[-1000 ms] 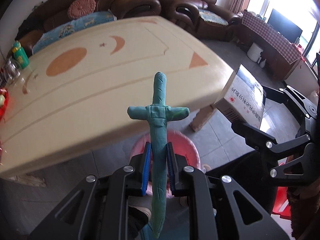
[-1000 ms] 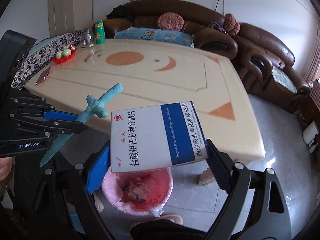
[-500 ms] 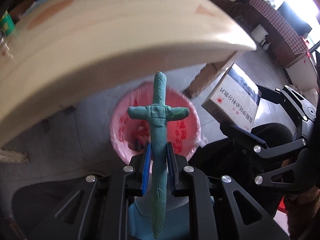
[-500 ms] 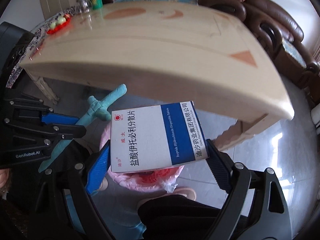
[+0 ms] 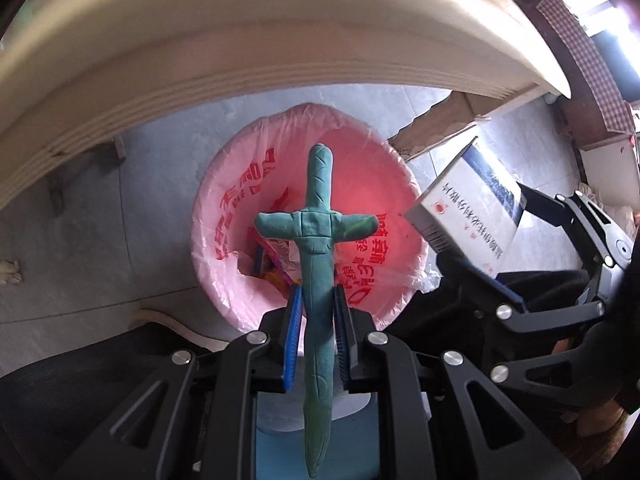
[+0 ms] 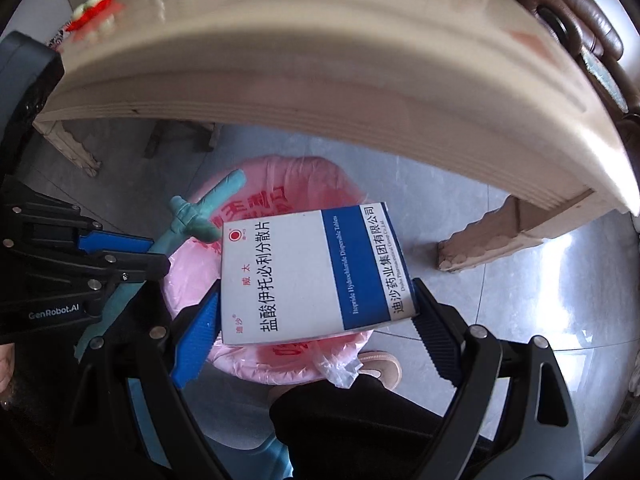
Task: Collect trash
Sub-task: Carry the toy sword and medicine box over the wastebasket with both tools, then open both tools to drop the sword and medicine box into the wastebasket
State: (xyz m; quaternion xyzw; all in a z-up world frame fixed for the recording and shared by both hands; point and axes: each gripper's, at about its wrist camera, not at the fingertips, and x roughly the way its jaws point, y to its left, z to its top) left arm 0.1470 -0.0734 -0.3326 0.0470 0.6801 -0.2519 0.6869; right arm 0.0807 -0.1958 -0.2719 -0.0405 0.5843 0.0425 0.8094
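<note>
You are lowering both grippers from tabletop height to over the one pink bin, left gripper clamping one green cross, right gripper clamping one box.

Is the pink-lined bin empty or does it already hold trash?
Not empty: colourful wrappers lie at the bottom of the pink-lined bin, which is far from full.

The right gripper clamps a medicine box above the pink-lined bin. Beside it, the left gripper holds a green clay cross
</note>
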